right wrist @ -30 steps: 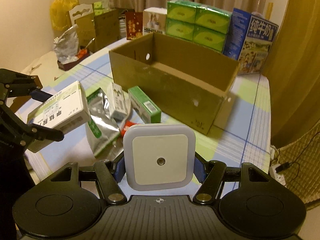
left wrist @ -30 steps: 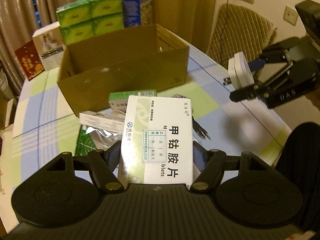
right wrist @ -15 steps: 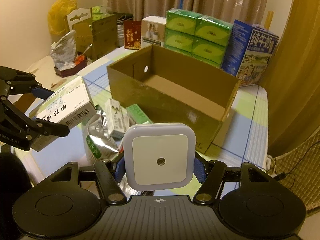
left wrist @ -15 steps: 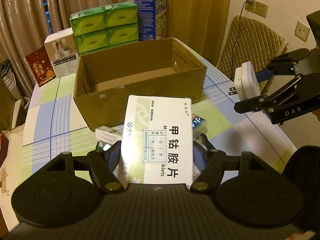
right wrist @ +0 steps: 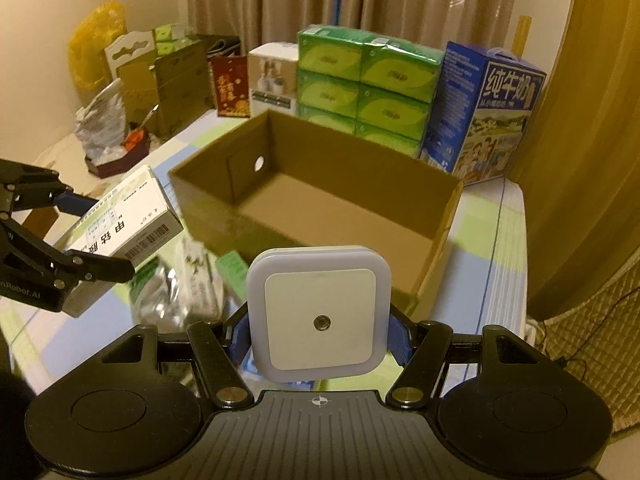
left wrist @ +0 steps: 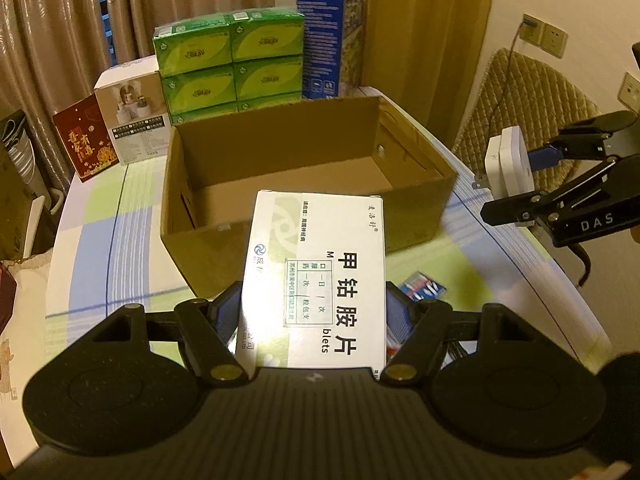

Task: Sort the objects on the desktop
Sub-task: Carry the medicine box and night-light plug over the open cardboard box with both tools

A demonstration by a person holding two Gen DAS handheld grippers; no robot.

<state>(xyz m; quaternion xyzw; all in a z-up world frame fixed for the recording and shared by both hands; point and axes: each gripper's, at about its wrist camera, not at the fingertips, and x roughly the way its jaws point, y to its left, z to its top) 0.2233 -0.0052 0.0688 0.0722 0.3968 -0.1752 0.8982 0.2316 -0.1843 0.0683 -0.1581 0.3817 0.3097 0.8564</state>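
A: Report on the left gripper [left wrist: 314, 312].

B: Its jaws pinch a white medicine box [left wrist: 320, 276] by the long sides. The box is held in the air just in front of the cardboard box [left wrist: 280, 184], its far end over the near wall.

A: And the right gripper [right wrist: 318, 334]?

B: Jaws clamped on a square white night light [right wrist: 318, 312], front face toward the camera. The left wrist view shows plug prongs on its back, pointing toward the cardboard box. It hangs in front of the cardboard box, toward its right corner.

A: State of the cardboard box?

B: Open at the top, bare brown floor showing, standing on a checked tablecloth [left wrist: 96, 224].

A: What lies in front of it?

B: A silver foil packet [right wrist: 164, 300], a small white carton [right wrist: 196, 276] and a green carton [right wrist: 232, 268], close together on the cloth. Details are blurred.

A: Behind it?

B: A stack of green tissue packs [right wrist: 364, 84], a blue milk carton [right wrist: 484, 112] to the right of them, a white box [right wrist: 272, 76] and a red card [right wrist: 230, 86] to the left.
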